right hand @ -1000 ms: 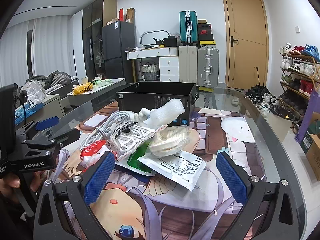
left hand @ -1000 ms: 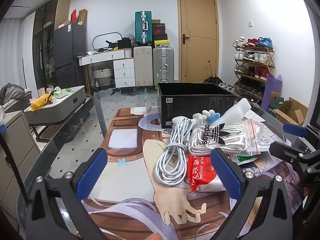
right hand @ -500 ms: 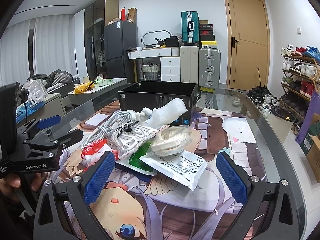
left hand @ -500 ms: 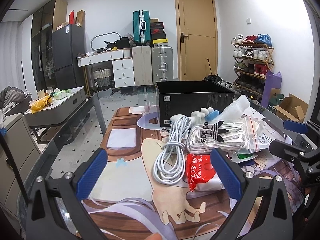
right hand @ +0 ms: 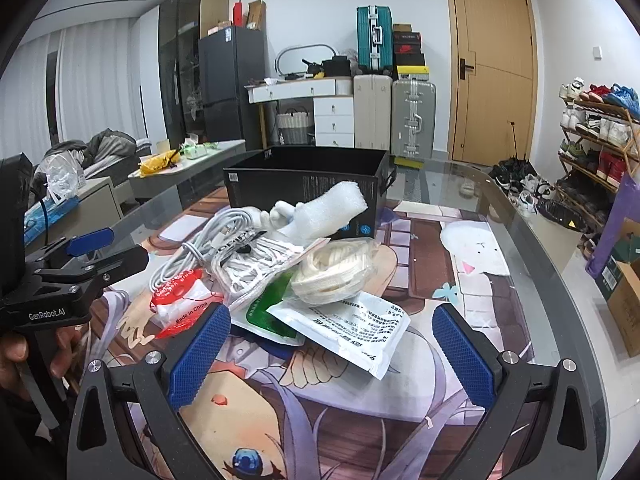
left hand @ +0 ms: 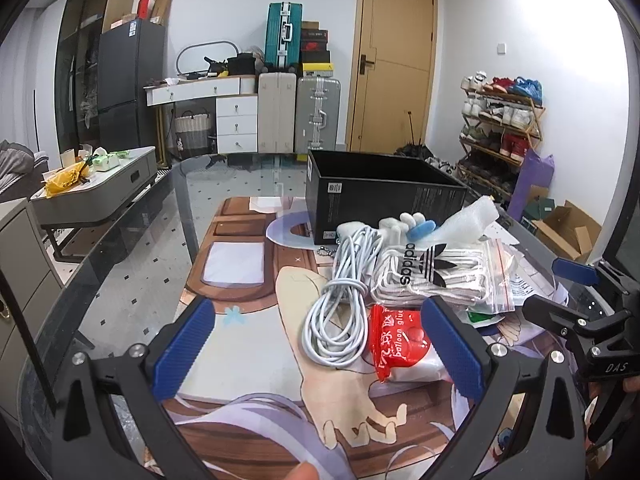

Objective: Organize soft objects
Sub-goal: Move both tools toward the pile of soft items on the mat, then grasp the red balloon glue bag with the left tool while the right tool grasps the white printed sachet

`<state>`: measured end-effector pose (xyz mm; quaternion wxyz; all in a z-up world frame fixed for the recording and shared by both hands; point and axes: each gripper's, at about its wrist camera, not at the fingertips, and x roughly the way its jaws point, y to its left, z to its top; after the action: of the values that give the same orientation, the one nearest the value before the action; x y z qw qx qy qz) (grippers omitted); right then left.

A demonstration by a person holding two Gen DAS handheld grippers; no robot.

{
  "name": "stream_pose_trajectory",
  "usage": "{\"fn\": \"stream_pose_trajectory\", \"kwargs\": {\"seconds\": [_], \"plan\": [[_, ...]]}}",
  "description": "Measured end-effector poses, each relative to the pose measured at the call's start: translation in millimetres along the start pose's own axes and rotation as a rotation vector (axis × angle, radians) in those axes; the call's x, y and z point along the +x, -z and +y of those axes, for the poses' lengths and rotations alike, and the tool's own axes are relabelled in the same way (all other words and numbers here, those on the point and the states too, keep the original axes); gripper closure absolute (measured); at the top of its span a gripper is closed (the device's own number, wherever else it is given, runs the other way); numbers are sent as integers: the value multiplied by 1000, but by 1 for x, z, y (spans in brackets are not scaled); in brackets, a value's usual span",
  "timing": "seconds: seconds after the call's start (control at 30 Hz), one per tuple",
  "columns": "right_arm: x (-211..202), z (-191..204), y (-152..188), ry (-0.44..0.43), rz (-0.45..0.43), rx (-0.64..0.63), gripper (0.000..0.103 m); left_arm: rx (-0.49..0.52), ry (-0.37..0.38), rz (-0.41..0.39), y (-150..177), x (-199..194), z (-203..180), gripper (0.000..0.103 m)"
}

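Both grippers, left [left hand: 316, 344] and right [right hand: 330, 346], crept slightly toward the pile [right hand: 280, 264]; jaws wide open, empty, sorting not begun.

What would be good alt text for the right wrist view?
The open right gripper hovers before a pile of soft packets and white cables on a glass table, with a black box behind.

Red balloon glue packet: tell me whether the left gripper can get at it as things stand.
Probably yes. The red balloon glue packet lies uncovered at the pile's near edge, just ahead of the open left gripper, beside the white cable.
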<state>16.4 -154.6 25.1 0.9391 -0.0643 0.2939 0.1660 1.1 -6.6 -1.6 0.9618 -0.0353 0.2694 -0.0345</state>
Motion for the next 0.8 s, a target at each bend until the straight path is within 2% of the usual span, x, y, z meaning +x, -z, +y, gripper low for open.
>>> {"fn": "stream_pose_trajectory", "kwargs": {"seconds": [0.47,0.63,0.73,0.8], "plan": [[18,-20,-15,16,105,-48,0,75,58,75,-12,-1,-10,0],[33,-25,-19,-29,192,-81,0,95,90,128,-13,3,-17,0],[39,-28,-22,-68,221,-91,0,87,144,182,-10,10,-21,0],[43,-30,-24,-80,235,-101,0,108,141,200,-9,13,-27,0]]}}
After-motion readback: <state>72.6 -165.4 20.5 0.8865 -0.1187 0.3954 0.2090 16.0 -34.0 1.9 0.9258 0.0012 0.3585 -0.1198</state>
